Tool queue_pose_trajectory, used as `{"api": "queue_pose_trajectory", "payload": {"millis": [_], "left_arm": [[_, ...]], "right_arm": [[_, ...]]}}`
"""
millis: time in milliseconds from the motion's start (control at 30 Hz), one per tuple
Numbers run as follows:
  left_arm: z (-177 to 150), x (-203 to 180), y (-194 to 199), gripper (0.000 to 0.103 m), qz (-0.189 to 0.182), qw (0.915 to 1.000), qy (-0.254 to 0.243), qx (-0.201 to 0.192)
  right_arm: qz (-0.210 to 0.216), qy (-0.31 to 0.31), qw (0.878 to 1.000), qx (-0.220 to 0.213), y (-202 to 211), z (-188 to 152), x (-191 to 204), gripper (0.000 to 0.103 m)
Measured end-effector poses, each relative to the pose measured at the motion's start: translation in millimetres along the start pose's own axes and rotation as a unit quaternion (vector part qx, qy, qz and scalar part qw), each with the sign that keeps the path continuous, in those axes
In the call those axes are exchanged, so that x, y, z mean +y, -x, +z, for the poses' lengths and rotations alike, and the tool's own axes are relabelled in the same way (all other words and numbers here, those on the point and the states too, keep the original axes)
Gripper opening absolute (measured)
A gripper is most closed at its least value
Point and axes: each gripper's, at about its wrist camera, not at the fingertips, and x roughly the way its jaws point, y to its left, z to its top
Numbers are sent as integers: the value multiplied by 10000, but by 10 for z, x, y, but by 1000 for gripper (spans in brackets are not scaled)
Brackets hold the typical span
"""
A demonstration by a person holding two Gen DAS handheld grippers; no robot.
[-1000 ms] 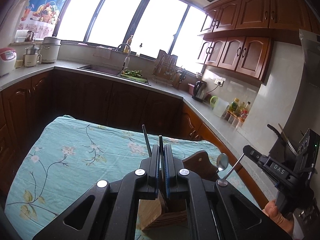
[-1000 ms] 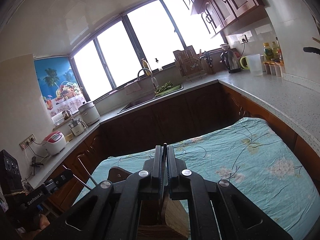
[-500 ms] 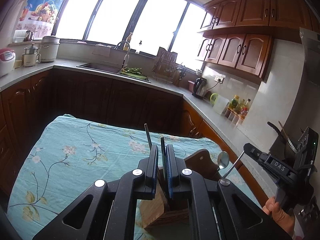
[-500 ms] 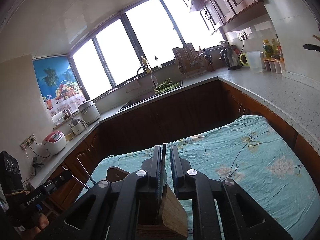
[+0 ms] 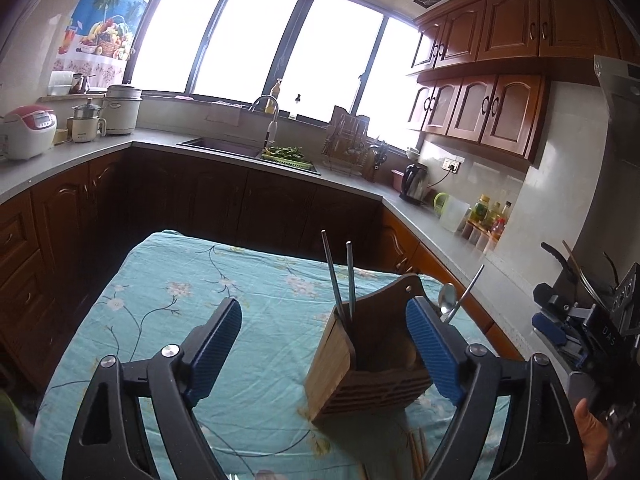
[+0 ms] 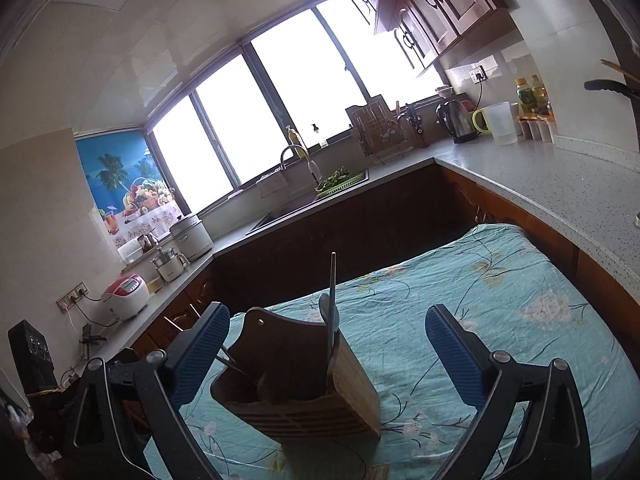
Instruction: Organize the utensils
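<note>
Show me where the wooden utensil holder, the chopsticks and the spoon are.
Wooden utensil holder (image 5: 352,376): left wrist view, front wall.
Chopsticks (image 5: 340,280): left wrist view, on one shaft.
Spoon (image 5: 447,296): left wrist view, bowl.

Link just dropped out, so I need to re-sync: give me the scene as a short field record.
surface: table under teal floral cloth
holder: wooden utensil holder, upright on the cloth
in holder: two chopsticks and a spoon, standing up
left gripper: jaws opening, pads off the holder
right gripper: jaws opening, nothing gripped
</note>
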Motion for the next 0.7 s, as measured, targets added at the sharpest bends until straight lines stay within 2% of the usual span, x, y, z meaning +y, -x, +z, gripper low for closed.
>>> {"api": "queue_pose_trajectory", "payload": {"millis": [233, 467, 700], "left_arm": [[-203, 1, 385, 88, 22, 9993, 146, 333], [-268, 27, 710, 88, 60, 9978, 252, 608], [-356, 29, 897, 88, 49, 9959, 299, 855]], "right_arm": [[83, 103, 9996, 235, 339, -239, 55, 101], [-29, 308, 9987, 399, 635, -454, 111, 101], [-114, 346, 9973, 636, 734, -667, 104, 101]]}}
